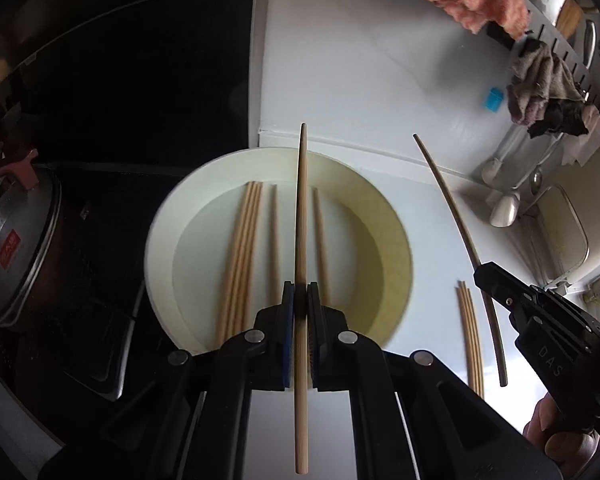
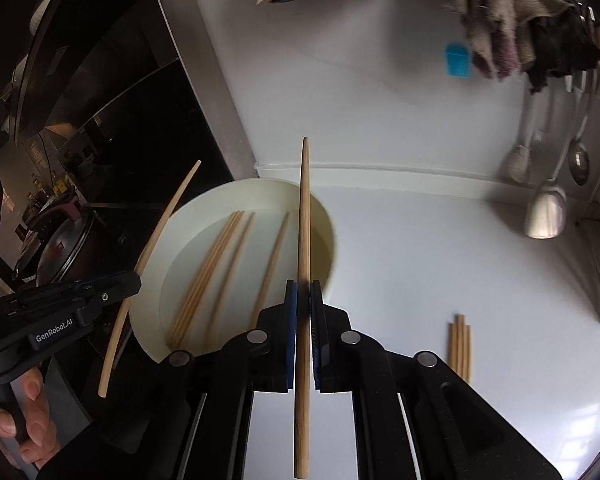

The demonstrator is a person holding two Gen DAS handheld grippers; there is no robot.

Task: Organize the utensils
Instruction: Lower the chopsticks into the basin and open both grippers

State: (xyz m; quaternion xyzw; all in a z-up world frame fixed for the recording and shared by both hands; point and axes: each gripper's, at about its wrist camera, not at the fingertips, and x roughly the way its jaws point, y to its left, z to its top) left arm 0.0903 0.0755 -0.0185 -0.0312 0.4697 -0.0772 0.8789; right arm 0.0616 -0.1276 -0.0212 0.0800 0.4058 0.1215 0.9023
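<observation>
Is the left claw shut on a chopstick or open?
Shut on one. The left claw has both blue pads pressed against a single wooden chopstick, held above the white plate.

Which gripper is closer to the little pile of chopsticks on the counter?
Right. The right gripper hovers beside the chopstick pile; the left gripper is farther off, across the white bowl.

Left tongs [image 1: 300,296] seen closed, blue pads clamped on one chopstick [image 1: 301,216], pointed steeply downward. Right tongs [image 2: 303,294] likewise closed on second chopstick [image 2: 304,216], angled downward. Both tongs held side by side, apart, above bench [image 2: 400,260]. Left handle gripped by left hand [image 2: 24,412]; fingers of right hand [image 1: 556,428] seen wrapped under right handle.
</observation>
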